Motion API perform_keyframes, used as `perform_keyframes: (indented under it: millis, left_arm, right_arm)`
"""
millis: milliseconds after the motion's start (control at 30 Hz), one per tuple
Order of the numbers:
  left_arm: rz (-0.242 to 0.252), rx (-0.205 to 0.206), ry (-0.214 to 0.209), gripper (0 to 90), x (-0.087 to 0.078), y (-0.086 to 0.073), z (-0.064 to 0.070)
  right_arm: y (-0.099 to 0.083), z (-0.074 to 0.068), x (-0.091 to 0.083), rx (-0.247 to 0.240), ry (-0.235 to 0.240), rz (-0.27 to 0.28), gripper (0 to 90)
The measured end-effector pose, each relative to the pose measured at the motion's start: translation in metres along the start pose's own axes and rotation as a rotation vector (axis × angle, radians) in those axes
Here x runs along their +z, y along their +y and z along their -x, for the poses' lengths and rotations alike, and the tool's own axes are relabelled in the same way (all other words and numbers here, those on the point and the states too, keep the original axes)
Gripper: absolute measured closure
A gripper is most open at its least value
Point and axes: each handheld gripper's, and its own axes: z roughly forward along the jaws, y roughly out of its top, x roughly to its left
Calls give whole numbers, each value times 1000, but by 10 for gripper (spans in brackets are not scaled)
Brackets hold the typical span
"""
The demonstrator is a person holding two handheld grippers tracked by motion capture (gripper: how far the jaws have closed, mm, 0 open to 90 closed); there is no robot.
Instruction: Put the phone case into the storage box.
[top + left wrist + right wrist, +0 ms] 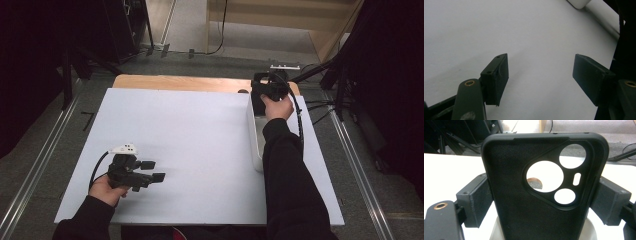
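Black phone case (524, 202) upright, camera cutouts at top, clamped by right gripper (544, 202), left gripper (540, 77) wide open, empty.

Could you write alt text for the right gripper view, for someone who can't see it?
A black phone case stands upright, clamped between the right gripper's two black jaws, its inside facing the camera and its round camera cut-outs showing the white table behind. A white container sits just below the case.
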Motion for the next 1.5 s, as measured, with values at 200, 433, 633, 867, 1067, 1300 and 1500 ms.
perform_keyframes:
  millis: [200,433,633,867,1067,1300,1500]
  left_arm:
    - [-4,2,2,284,1,0,0]
    - [-5,4,1,284,2,1,0]
    - [-7,4,0,284,2,1,0]
    - [-8,6,-5,284,3,2,1]
    - [-9,9,-5,284,4,3,1]
    - [-12,10,-12,284,5,3,1]
    - [-15,11,-12,284,6,4,1]
  right_arm:
    - [-1,-1,3,-11,-8,-11,117]
    - [-2,-2,4,-24,-16,-14,116]
    - [-2,-3,5,-28,-24,-14,111]
    - [-2,-5,5,-40,-34,-19,104]
    - [-1,-2,5,-22,-11,-30,97]
    - [2,0,2,-16,20,-44,46]
    - [4,3,-1,-6,49,-49,13]
